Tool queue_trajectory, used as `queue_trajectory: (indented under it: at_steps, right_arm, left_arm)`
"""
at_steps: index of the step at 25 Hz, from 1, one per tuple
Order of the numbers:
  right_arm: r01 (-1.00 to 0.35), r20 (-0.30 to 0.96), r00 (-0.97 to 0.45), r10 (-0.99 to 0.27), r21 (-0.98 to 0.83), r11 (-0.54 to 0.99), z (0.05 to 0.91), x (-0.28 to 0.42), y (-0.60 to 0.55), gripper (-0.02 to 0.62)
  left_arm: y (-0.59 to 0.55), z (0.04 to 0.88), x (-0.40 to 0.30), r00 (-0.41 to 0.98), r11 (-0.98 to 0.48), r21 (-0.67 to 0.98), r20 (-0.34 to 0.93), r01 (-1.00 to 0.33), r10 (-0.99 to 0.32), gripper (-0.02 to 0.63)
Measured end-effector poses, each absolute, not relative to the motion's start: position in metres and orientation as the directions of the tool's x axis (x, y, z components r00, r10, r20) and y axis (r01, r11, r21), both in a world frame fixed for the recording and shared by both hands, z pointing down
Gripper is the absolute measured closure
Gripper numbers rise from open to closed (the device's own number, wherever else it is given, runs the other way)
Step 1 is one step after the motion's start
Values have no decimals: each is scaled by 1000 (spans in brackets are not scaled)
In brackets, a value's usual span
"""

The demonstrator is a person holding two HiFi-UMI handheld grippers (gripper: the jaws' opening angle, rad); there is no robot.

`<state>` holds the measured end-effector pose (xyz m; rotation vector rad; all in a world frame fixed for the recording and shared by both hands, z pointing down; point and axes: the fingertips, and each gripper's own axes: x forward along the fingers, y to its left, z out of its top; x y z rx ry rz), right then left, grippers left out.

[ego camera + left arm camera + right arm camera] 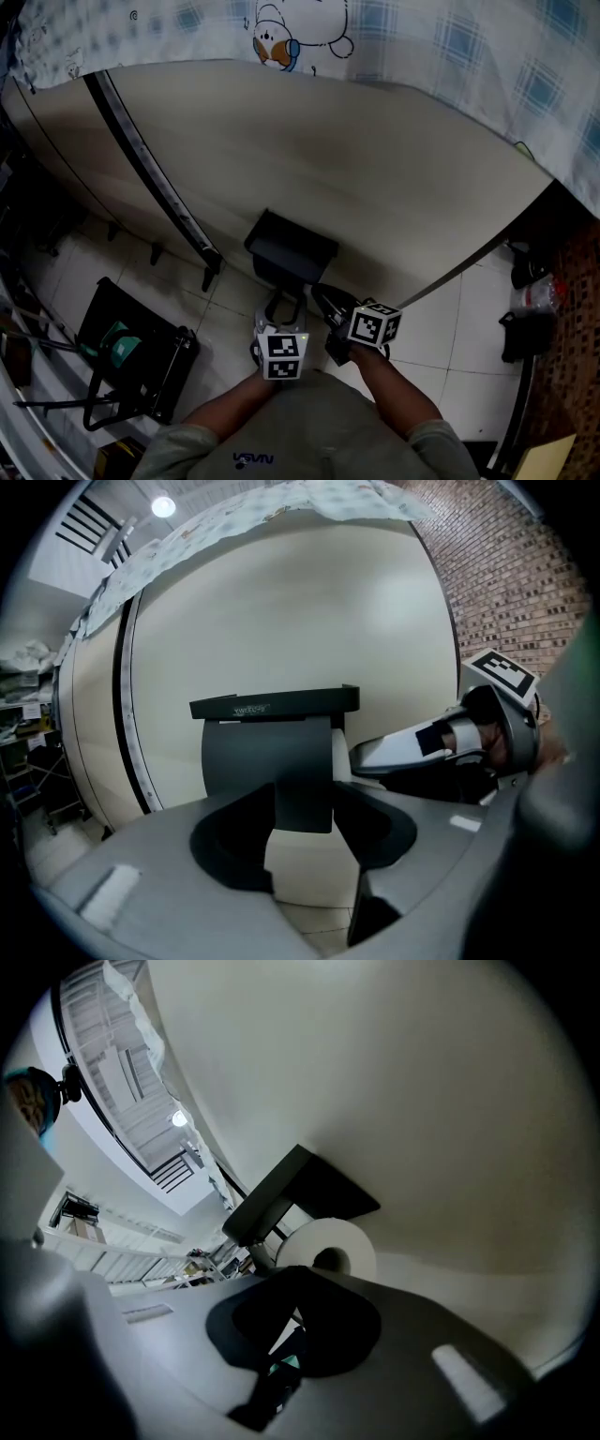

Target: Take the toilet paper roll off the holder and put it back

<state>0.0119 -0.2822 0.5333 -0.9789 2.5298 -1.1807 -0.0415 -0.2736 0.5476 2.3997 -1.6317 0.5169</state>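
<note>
A black toilet paper holder [291, 248] is fixed to the cream wall. In the left gripper view its flat lid [274, 703] tops a grey front cover [267, 752], and the white roll [340, 757] peeks out on the right. My left gripper [305, 855] is open just below the holder, with the cover's lower flap [302, 803] standing between the jaws. My right gripper [298, 1283] looks shut, its tips just under the roll's end face [328, 1246], whose core hole faces me. Whether it pinches any paper is hidden. Both grippers [284, 305] [323, 302] sit close together under the holder.
A black strip [150, 169] runs diagonally down the wall on the left. A black rack [131, 356] with a green item stands on the tiled floor at lower left. A checked cloth [450, 37] hangs above. Bottles and dark objects [534, 295] lie at the right.
</note>
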Motion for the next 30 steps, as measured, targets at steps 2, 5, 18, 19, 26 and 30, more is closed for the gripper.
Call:
queue_trajectory:
  at_steps: [2, 5, 18, 19, 26, 30]
  right_arm:
    - [-504, 118, -766, -632, -720, 477, 532, 4, -286, 615]
    - [-559, 154, -746, -648, -674, 483, 533, -2, -292, 615]
    - [-681, 247, -687, -683, -546, 488, 540, 6, -284, 604]
    - [-692, 257, -677, -690, -542, 476, 543, 12, -277, 604]
    - [-761, 273, -613, -741, -455, 463, 538, 44, -246, 604]
    - [-789, 201, -585, -785, -364, 495, 502, 50, -236, 604]
  left_arm:
    - [-272, 545, -42, 335, -376, -33, 383, -926, -861, 408]
    - [-270, 543, -44, 335, -374, -34, 376, -927, -864, 417]
    - [-257, 532, -52, 328, -341, 25, 339, -940, -882, 452]
    - [-252, 530, -55, 324, -330, 40, 333, -943, -885, 457]
    - [-223, 505, -68, 300, -303, 31, 279, -952, -912, 518]
    - [-205, 484, -71, 307, -320, -19, 233, -947, -923, 569]
